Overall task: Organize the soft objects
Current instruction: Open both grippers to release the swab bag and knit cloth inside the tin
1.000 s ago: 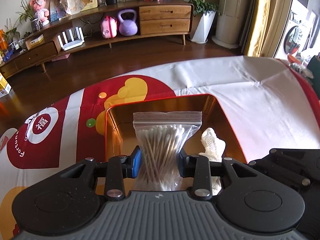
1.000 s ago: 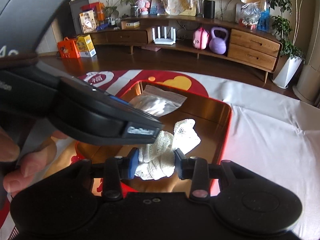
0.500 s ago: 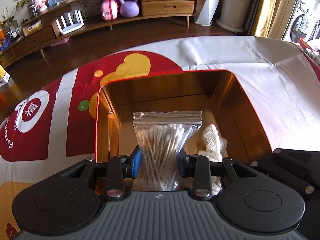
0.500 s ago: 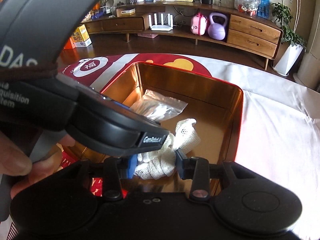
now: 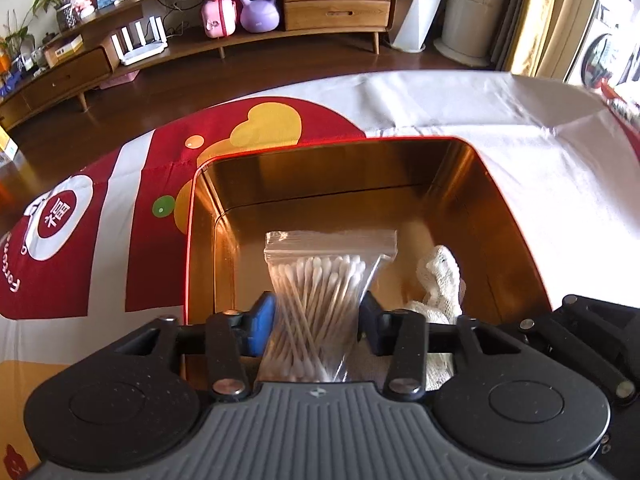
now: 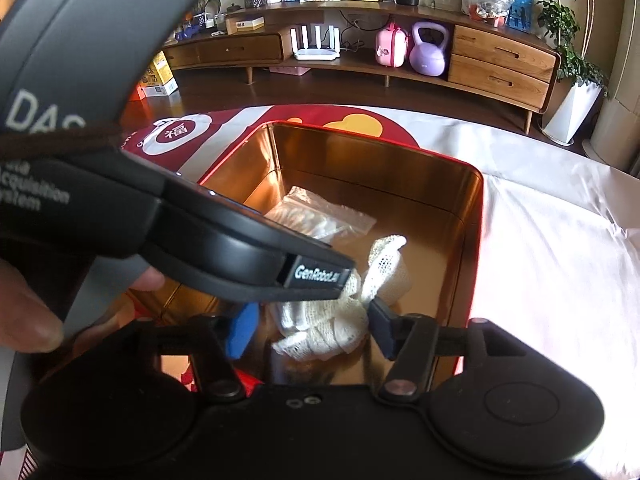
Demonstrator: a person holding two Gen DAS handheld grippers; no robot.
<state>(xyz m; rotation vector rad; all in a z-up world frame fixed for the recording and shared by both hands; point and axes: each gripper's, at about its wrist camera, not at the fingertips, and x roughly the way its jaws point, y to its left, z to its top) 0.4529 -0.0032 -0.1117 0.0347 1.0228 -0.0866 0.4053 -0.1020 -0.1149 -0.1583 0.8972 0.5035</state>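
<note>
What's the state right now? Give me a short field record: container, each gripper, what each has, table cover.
container: open tin with gold interior and red rim, on the tablecloth
left gripper: shut on bag of cotton swabs, held upright inside the tin
right gripper: jaws spread around the white mesh cloth, gap visible on the blue-pad side; cloth lies in the tin
tablecloth: white with red and yellow print
</note>
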